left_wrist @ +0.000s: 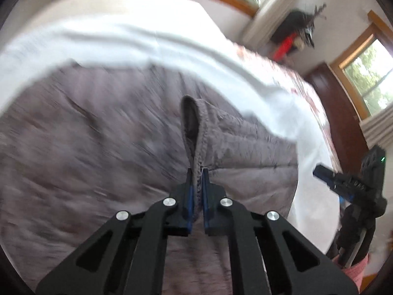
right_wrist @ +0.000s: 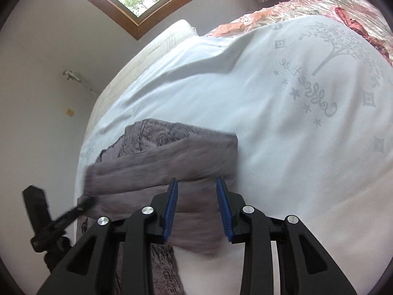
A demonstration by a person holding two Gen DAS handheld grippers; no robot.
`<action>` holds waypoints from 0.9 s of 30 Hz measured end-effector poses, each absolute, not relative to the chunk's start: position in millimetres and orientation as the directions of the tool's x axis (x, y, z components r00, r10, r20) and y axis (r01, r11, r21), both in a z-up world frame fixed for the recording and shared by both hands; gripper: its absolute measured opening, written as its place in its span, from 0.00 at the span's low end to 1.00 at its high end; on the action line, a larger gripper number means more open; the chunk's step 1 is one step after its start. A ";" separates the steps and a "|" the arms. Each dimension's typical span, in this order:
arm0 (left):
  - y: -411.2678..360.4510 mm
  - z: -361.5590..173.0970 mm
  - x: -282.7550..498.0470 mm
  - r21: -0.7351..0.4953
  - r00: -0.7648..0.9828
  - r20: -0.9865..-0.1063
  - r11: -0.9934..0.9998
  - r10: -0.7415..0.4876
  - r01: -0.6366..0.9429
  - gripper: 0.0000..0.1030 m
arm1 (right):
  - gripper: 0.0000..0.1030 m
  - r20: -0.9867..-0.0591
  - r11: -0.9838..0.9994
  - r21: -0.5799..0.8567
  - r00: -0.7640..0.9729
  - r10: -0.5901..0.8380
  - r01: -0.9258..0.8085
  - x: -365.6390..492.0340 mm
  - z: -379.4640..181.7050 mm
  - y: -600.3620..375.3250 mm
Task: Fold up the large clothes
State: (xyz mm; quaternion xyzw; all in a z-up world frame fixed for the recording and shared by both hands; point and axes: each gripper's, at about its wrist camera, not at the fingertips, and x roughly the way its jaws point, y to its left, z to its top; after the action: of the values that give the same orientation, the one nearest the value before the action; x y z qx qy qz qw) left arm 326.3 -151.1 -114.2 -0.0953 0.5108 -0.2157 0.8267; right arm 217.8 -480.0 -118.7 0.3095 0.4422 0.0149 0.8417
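A large grey quilted garment (left_wrist: 98, 132) lies on a white sheet (left_wrist: 127, 39) on the bed. My left gripper (left_wrist: 197, 172) is shut on a hemmed cuff or edge of the garment (left_wrist: 196, 127), which stands up in a loop between the pads. In the right wrist view the same garment (right_wrist: 167, 154) lies folded over, and the left gripper (right_wrist: 84, 202) pinches its left edge. My right gripper (right_wrist: 197, 184) is open and empty just above the garment's near part. It also shows in the left wrist view (left_wrist: 319, 172), at the bed's right side.
The white sheet (right_wrist: 270, 113) has a grey tree print and covers most of the bed. A pink floral bedspread (right_wrist: 319, 2) lies beyond it. A wall (right_wrist: 44, 73) and wooden window frames (right_wrist: 118, 9) stand close to the bed. A dark wooden door (left_wrist: 336, 98) is at right.
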 end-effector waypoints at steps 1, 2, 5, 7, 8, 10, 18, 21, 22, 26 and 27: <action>-133.7 -102.0 326.5 -0.372 0.426 -0.792 0.899 -0.438 0.233 0.04 | 0.33 -0.736 0.811 0.532 0.606 0.300 0.244 220.1 -118.5 -478.6; -119.9 -93.9 326.6 -0.367 0.450 -0.786 0.905 -0.424 0.213 0.04 | 0.33 -0.738 0.816 0.528 0.603 0.304 0.234 224.3 -119.0 -475.1; -78.3 -78.6 328.0 -0.332 0.510 -0.782 0.932 -0.357 0.143 0.04 | 0.33 -0.733 0.822 0.535 0.590 0.337 0.194 237.2 -121.1 -460.1; -52.0 -74.7 329.6 -0.282 0.537 -0.795 0.956 -0.282 0.085 0.04 | 0.33 -0.733 0.827 0.537 0.577 0.359 0.167 247.7 -122.6 -446.3; -41.8 -76.1 330.5 -0.259 0.543 -0.803 0.964 -0.248 0.057 0.04 | 0.33 -0.734 0.831 0.537 0.565 0.376 0.145 256.0 -123.8 -435.2; -27.5 -79.2 332.7 -0.232 0.543 -0.815 0.973 -0.202 0.013 0.04 | 0.33 -0.737 0.837 0.538 0.540 0.406 0.105 268.8 -126.2 -415.7; 39.0 -107.2 349.3 -0.127 0.485 -0.873 0.984 -0.052 -0.124 0.04 | 0.33 -0.805 0.883 0.470 0.417 0.423 0.011 312.9 -150.7 -337.8; 47.4 -141.8 357.0 -0.096 0.413 -0.910 0.985 -0.028 -0.144 0.05 | 0.32 -0.855 0.917 0.399 0.369 0.364 0.021 321.3 -164.8 -321.2; 48.4 -149.6 356.5 -0.096 0.393 -0.919 0.984 -0.029 -0.150 0.06 | 0.31 -0.867 0.924 0.382 0.356 0.348 0.029 324.3 -171.3 -320.4; 54.5 -171.9 355.7 -0.110 0.370 -0.928 0.983 -0.047 -0.149 0.12 | 0.27 -0.899 0.952 0.306 0.333 0.284 0.014 323.0 -188.1 -312.5; 53.3 -172.8 355.6 -0.106 0.369 -0.928 0.984 -0.046 -0.143 0.12 | 0.27 -0.904 0.958 0.286 0.332 0.268 0.004 322.4 -188.6 -309.8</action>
State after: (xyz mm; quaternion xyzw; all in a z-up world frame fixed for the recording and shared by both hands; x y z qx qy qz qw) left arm 355.6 53.3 -172.8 -0.0845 0.5609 0.0295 0.8230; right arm 322.4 -309.8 -188.6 0.1191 0.5719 0.0816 0.8075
